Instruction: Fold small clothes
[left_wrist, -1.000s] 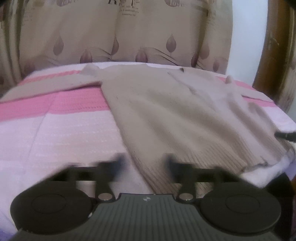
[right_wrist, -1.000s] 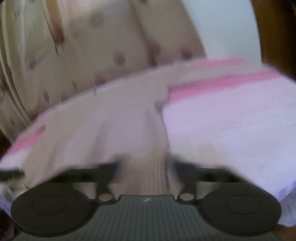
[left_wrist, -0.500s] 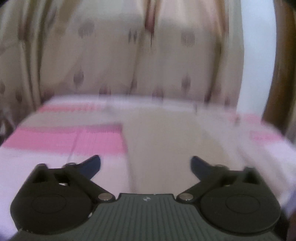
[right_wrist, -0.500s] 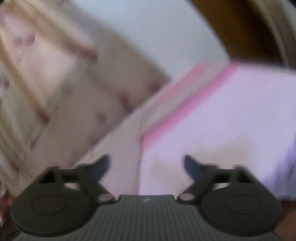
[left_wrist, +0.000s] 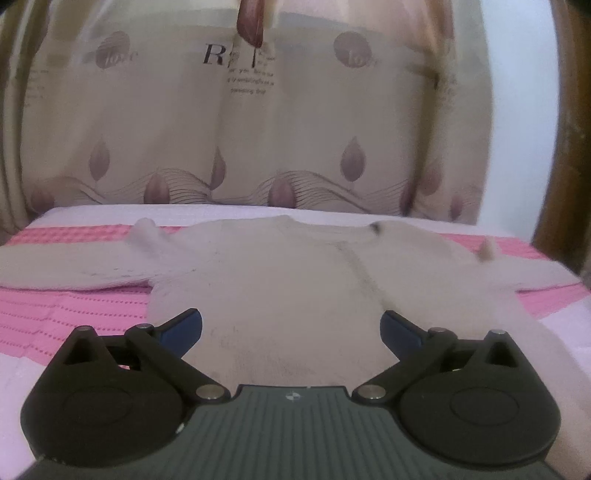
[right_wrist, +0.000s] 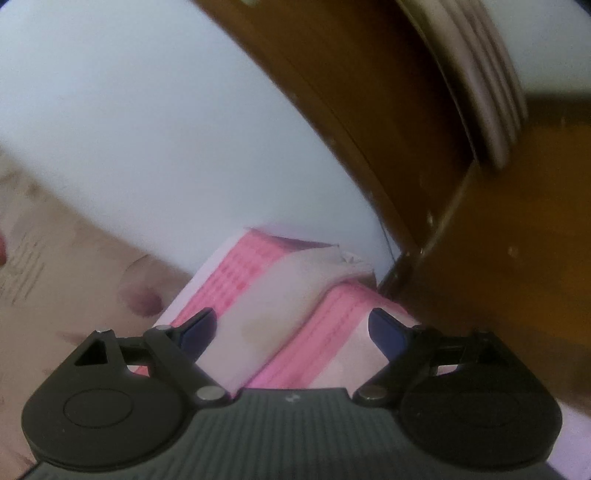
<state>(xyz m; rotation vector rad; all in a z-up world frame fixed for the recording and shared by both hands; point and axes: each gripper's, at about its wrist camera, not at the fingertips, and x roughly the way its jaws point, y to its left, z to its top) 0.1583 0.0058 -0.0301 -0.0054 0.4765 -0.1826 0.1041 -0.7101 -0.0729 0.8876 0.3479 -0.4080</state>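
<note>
A beige knitted sweater (left_wrist: 288, 280) lies flat on the pink and white bed cover (left_wrist: 66, 306), neck to the far side and both sleeves spread out sideways. My left gripper (left_wrist: 290, 326) is open and empty, low over the sweater's body. My right gripper (right_wrist: 291, 330) is open and empty above the end of the right sleeve (right_wrist: 280, 295), which runs toward the bed's far corner.
A beige curtain (left_wrist: 258, 122) with leaf prints hangs behind the bed. A white wall (right_wrist: 147, 122) and a brown wooden frame (right_wrist: 498, 277) stand close by the bed's right corner.
Both grippers let go of the sweater's lower edge and opened. The left rose and swung to face the sweater squarely. The right swung to the right sleeve end.
</note>
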